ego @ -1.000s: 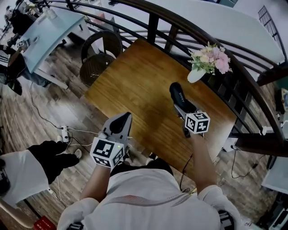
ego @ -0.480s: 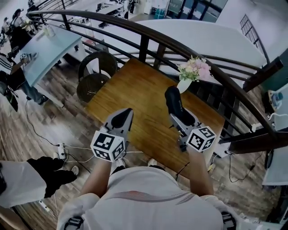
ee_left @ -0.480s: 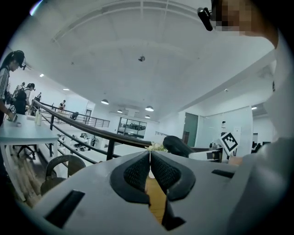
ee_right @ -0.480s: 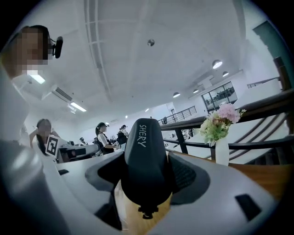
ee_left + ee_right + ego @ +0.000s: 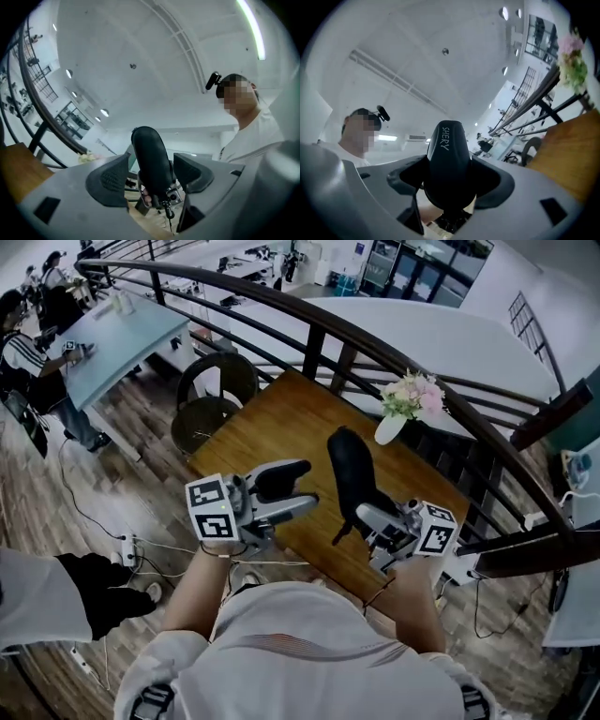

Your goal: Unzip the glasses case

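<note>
As right claw [image 5: 366, 515] rose, glasses case [image 5: 345, 465] tipped upright.

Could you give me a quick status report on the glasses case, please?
Right gripper shut on glasses case, held in the air over table. Left gripper jaws just opened, empty, case just ahead. Nothing in the way.

We can read one word only: SHERY, in pale capitals (running lengthwise down the curved top) on the black glasses case [image 5: 449, 171], and it shows in the right gripper view alone. In the head view the lettering on the glasses case [image 5: 349, 470] is too small for us to make out. The cubes on the left gripper [image 5: 302, 486] and the right gripper [image 5: 364, 514] bear black-and-white square markers, patterns with no letters or numbers we can read.
</note>
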Tool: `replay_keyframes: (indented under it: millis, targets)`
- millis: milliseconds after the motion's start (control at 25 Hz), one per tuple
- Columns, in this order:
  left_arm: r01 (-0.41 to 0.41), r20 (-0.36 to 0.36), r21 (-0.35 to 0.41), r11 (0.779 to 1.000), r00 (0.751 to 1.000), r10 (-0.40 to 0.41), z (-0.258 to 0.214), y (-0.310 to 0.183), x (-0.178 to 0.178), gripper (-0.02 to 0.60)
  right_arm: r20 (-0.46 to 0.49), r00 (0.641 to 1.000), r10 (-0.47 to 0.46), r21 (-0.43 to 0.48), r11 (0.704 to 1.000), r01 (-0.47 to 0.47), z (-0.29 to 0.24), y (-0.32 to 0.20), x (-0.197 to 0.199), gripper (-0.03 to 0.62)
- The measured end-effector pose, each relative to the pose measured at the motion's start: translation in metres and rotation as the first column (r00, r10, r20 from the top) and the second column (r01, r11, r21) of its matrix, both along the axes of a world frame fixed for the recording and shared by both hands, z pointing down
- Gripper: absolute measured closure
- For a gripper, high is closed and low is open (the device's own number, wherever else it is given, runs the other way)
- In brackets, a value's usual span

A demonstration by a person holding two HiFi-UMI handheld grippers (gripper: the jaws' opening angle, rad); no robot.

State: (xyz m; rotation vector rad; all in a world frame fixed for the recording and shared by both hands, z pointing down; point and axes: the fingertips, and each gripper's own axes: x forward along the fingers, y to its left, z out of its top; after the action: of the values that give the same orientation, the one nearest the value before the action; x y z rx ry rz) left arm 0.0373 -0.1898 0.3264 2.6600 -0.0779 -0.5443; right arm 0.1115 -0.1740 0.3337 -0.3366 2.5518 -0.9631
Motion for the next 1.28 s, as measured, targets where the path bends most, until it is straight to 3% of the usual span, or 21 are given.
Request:
replay_keyframes:
  millis: [160, 320, 640, 800, 920, 1040, 1200, 1280]
  targets:
    - [-0.127, -0.101, 0.057, 0.99, 0.986, 0.132, -0.023, 0.017, 0.002, 0.278, 0.162, 0.962, -0.218, -0.029, 0.974, 0.226, -0.012, 0.025, -0.028, 0.24]
    - [-0.205, -0.156, 0.113, 0.972, 0.963, 0.221, -0.038, 0.036, 0.008, 0.264, 0.261, 0.902, -0.344, -0.022, 0.932, 0.362, -0.014, 0.046, -0.046, 0.24]
    - [-0.271, -0.231, 0.17, 0.947, 0.924, 0.306, -0.055, 0.054, 0.018, 0.261, 0.421, 0.805, -0.419, -0.023, 0.882, 0.471, -0.018, 0.056, -0.053, 0.238]
    - [-0.261, -0.221, 0.17, 0.95, 0.93, 0.294, -0.054, 0.053, 0.023, 0.261, 0.445, 0.783, -0.435, -0.044, 0.862, 0.504, -0.014, 0.056, -0.05, 0.237]
    - [-0.221, -0.186, 0.157, 0.962, 0.95, 0.249, -0.047, 0.047, 0.025, 0.261, 0.433, 0.808, -0.4, -0.086, 0.874, 0.478, -0.009, 0.049, -0.045, 0.227]
    - [-0.166, -0.131, 0.161, 0.973, 0.973, 0.187, -0.038, 0.041, 0.027, 0.264, 0.379, 0.867, -0.324, -0.121, 0.912, 0.393, -0.002, 0.039, -0.034, 0.224]
    - [-0.106, -0.098, 0.14, 0.984, 0.988, 0.12, -0.03, 0.032, 0.027, 0.278, 0.173, 0.966, -0.192, -0.07, 0.976, 0.206, 0.01, 0.028, -0.023, 0.251]
    - [-0.088, -0.089, 0.109, 0.99, 0.991, 0.097, -0.027, 0.028, 0.027, 0.282, 0.044, 0.99, -0.131, -0.003, 0.991, 0.131, 0.014, 0.029, -0.019, 0.252]
